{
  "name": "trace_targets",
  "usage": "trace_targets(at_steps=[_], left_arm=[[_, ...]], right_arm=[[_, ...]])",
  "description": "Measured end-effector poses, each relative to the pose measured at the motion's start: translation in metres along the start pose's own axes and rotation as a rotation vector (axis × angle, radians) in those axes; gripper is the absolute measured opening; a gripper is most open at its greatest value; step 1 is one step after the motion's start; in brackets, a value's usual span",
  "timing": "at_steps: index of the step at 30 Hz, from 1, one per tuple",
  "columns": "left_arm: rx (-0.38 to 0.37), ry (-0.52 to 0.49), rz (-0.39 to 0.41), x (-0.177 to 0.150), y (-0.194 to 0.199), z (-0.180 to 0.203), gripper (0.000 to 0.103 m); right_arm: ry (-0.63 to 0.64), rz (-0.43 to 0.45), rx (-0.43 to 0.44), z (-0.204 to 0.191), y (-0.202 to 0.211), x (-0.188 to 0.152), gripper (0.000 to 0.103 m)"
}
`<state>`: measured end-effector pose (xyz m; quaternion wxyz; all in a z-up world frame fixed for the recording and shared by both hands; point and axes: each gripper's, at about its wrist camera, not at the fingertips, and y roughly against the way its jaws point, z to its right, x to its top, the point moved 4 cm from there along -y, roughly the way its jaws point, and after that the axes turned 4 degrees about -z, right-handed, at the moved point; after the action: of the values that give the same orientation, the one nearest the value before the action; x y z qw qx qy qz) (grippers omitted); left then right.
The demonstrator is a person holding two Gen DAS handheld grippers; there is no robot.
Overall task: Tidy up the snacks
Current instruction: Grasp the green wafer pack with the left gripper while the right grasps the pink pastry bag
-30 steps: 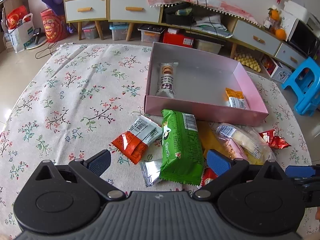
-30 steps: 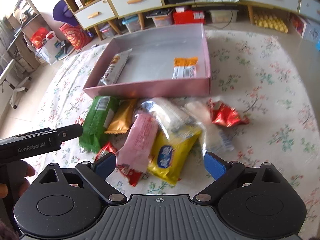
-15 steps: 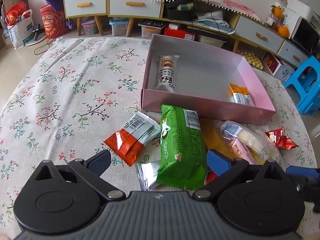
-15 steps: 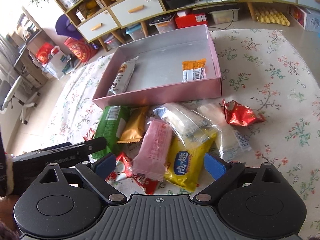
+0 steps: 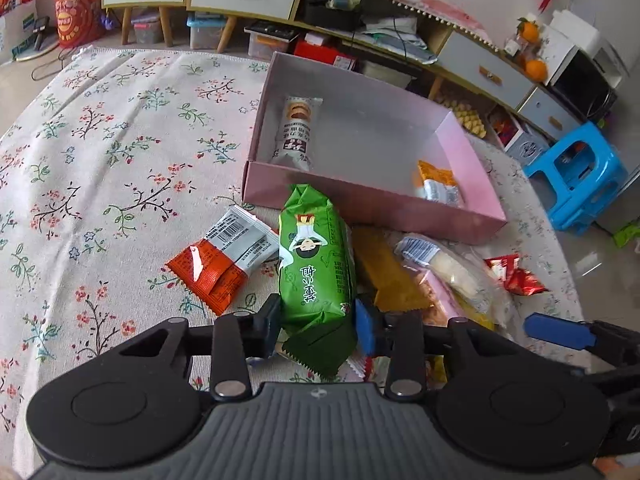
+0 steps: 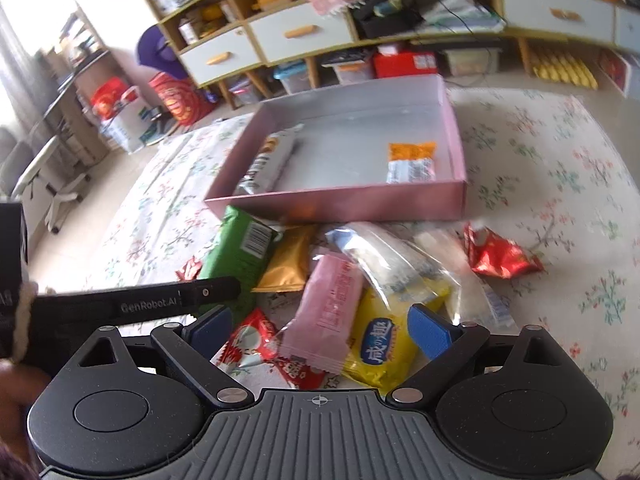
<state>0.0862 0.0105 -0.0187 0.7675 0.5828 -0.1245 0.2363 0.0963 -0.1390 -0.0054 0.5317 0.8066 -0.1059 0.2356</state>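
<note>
On my left the orange packet (image 5: 214, 268) lies flat on the bench (image 5: 100, 168). Next to it my left tool (image 5: 318, 320) is clamped on the near end of the green pack (image 5: 316, 264), whose far end reaches the pink box (image 5: 360, 204). The box holds a white bar (image 5: 296, 132) and an orange sachet (image 5: 436, 182). Further right my right tool (image 6: 320, 328) hangs wide apart and empty over the pink pack (image 6: 328, 312) and yellow pack (image 6: 384, 344). A red wrapper (image 6: 500, 256) lies rightmost.
</note>
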Motion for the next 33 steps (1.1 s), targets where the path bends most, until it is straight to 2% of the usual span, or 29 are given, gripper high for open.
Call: trace_targets(at_steps=[4, 8, 13, 16, 18, 20, 23, 27, 33], left_arm=[[-0.043, 0.002, 0.046, 0.009, 0.017, -0.001, 0.034], [-0.052, -0.005, 0.064, 0.014, 0.017, 0.002, 0.033], [-0.03, -0.024, 0.005, 0.009, 0.0, 0.007, 0.033], [-0.021, -0.031, -0.064, 0.004, -0.016, 0.007, 0.033], [-0.029, -0.017, -0.079, 0.002, -0.021, 0.006, 0.034], [-0.021, -0.027, -0.071, 0.002, -0.021, 0.007, 0.036], [0.01, -0.046, -0.059, 0.002, -0.025, 0.007, 0.038], [0.003, -0.036, -0.052, 0.002, -0.024, 0.004, 0.034], [-0.021, -0.052, 0.0, 0.006, -0.005, 0.005, 0.033]], right_arm=[[0.061, -0.001, 0.047, -0.014, 0.0, -0.002, 0.094], [0.139, -0.005, 0.001, -0.022, -0.008, -0.006, 0.093], [-0.013, -0.026, 0.015, 0.002, -0.019, 0.002, 0.092], [-0.037, -0.029, 0.003, 0.008, -0.026, 0.005, 0.084], [-0.022, -0.044, -0.002, 0.006, -0.032, 0.006, 0.065], [-0.017, -0.057, -0.001, 0.005, -0.038, 0.006, 0.056], [0.009, -0.064, -0.027, 0.003, -0.044, 0.005, 0.052], [-0.006, -0.079, -0.033, 0.009, -0.044, 0.003, 0.036], [-0.031, -0.071, 0.022, 0.005, -0.02, 0.0, 0.033]])
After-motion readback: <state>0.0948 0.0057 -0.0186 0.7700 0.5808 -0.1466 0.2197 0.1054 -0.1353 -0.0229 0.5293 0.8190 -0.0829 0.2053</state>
